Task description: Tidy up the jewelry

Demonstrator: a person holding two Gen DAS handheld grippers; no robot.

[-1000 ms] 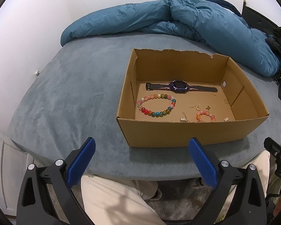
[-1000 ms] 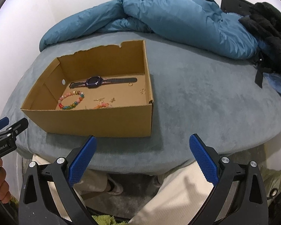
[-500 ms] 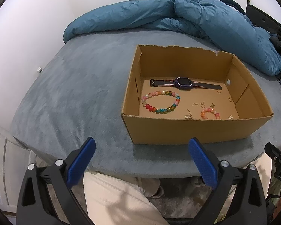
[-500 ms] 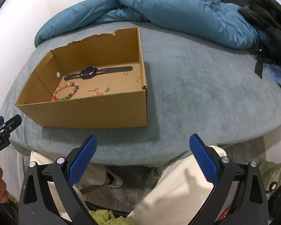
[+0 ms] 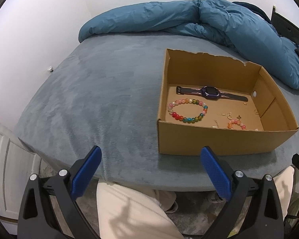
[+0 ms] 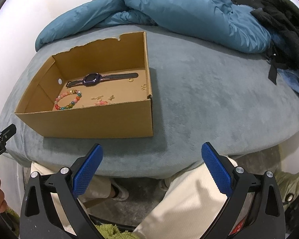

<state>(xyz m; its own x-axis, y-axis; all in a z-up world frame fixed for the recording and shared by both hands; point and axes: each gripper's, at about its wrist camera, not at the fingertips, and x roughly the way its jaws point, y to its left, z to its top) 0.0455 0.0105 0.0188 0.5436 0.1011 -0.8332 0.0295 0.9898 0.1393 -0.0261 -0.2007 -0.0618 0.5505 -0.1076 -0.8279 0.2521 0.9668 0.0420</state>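
Left wrist view is showing both tongs, left (image 5: pixel 149 155) and right (image 6: pixel 150 153), hanging released and empty off the bed's (image 5: pixel 101 99) near edge, the jewelry lying in the cardboard box (image 5: pixel 219 141), so I'm judging that a reach into it comes next.

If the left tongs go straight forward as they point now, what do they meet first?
Probably the grey-blue bed cover near its front edge; the left tongs, open, aim left of the cardboard box. Depth is unclear.
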